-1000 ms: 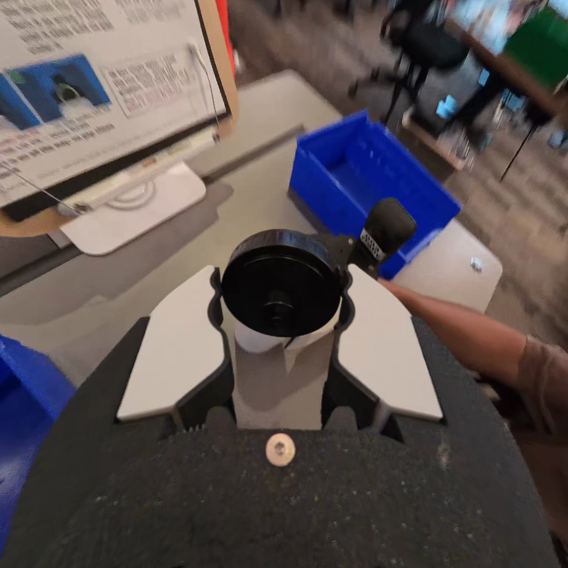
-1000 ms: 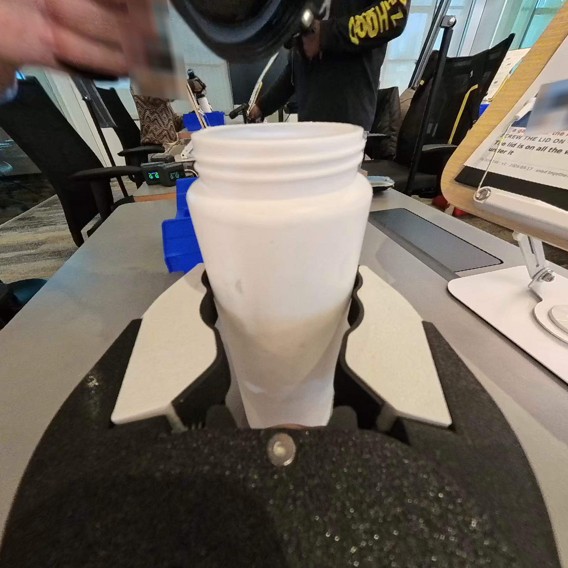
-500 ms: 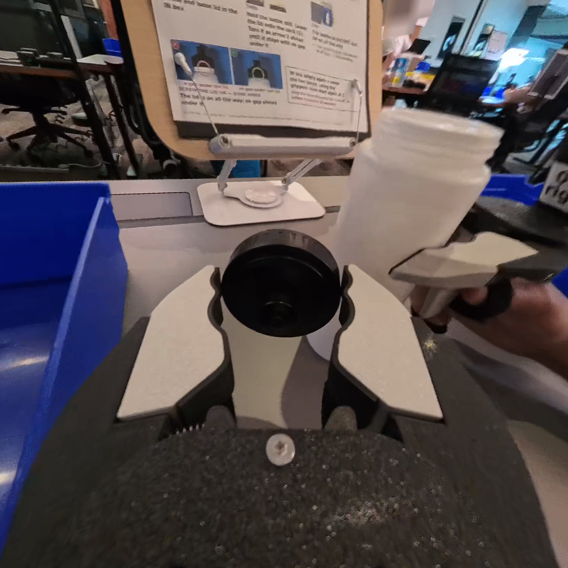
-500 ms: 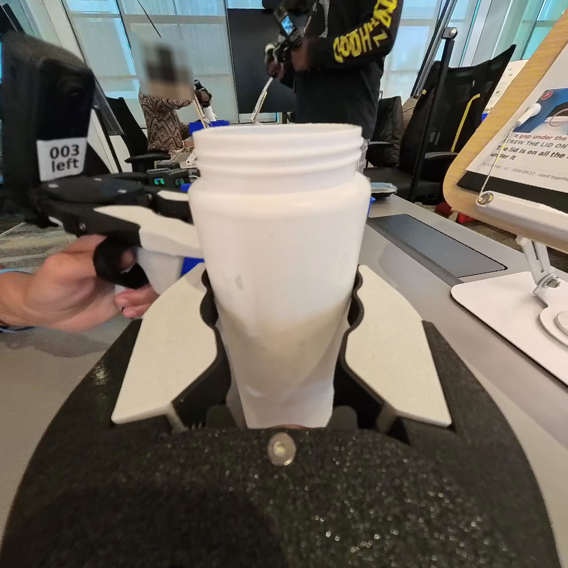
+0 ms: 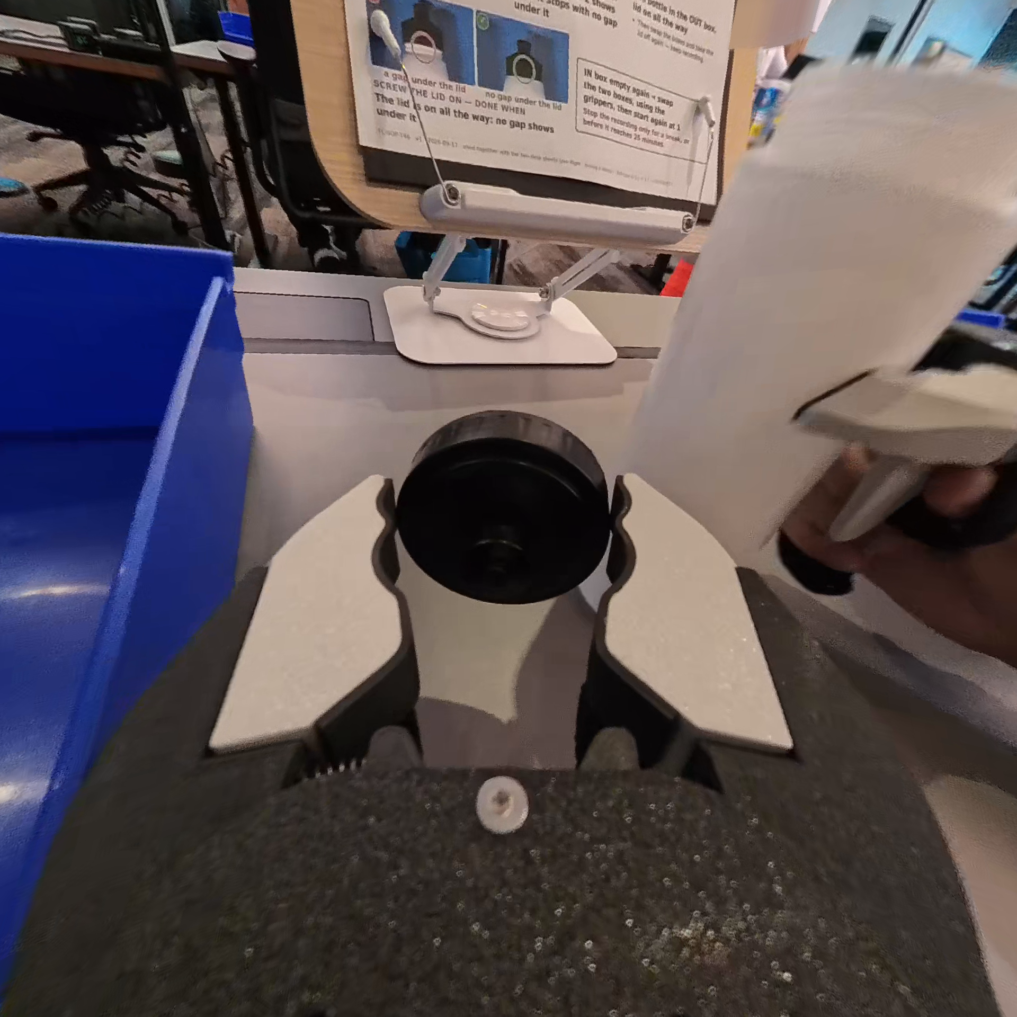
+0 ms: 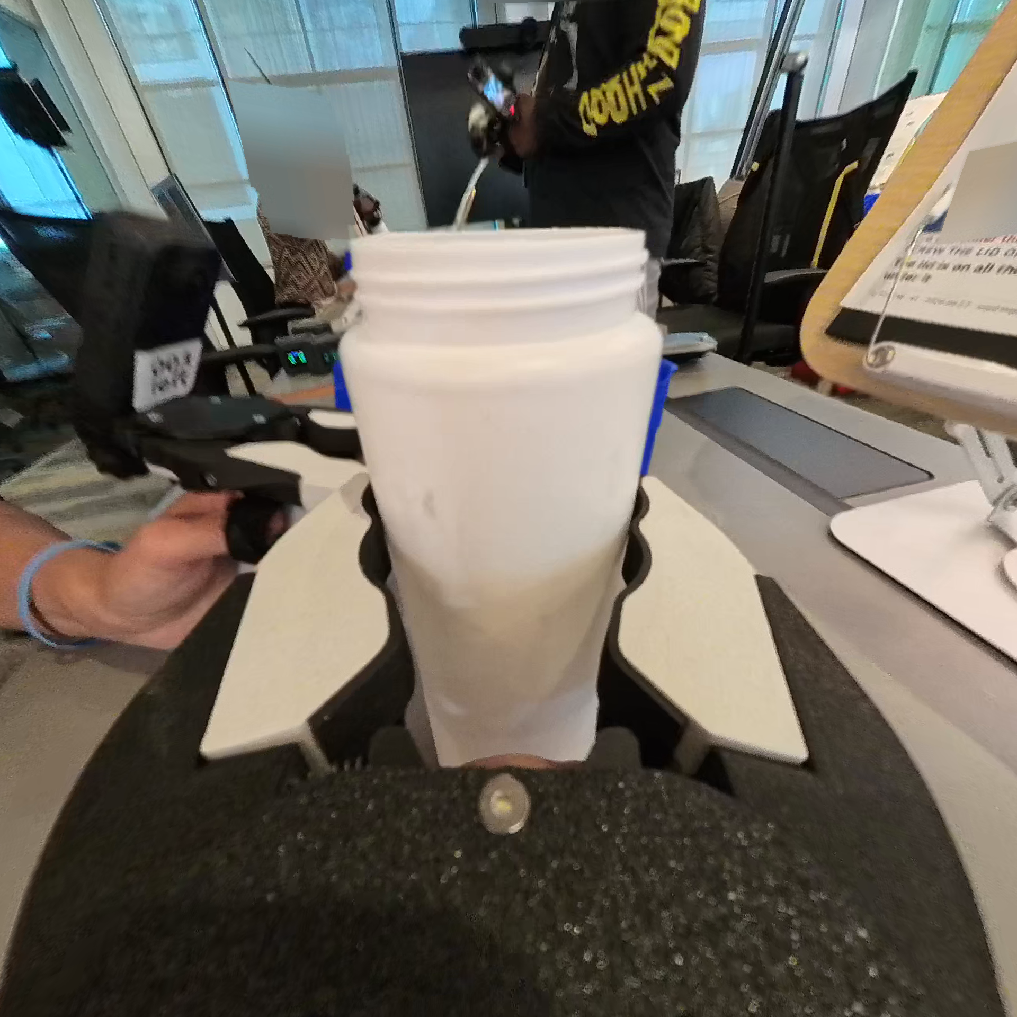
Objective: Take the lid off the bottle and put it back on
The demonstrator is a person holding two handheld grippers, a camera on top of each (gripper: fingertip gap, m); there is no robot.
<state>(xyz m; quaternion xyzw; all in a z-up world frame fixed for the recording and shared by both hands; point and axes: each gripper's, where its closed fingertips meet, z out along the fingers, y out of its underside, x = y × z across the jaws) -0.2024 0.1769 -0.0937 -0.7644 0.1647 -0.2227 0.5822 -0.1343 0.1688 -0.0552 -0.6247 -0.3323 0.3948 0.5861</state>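
My left gripper [image 5: 502, 523] is shut on the black round lid [image 5: 502, 509], its flat top facing the camera, held above the grey table. My right gripper [image 6: 501, 528] is shut on the white bottle [image 6: 501, 440], which stands upright with its threaded mouth open. In the left wrist view the bottle [image 5: 814, 286] is at the right, blurred, with the right gripper [image 5: 908, 418] around it. In the right wrist view the left gripper [image 6: 231, 457] is at the left, level with the bottle's body; the lid is hidden behind the bottle.
A blue bin [image 5: 110, 440] stands at the left of the left wrist view. A clipboard stand with an instruction sheet [image 5: 528, 99] is at the back of the table on a white base [image 5: 501, 330]. People and chairs are behind [image 6: 605, 137].
My left gripper carried the lid from above the bottle down to its left side and swung level. The bottle stayed in my right gripper. Both grasps held.
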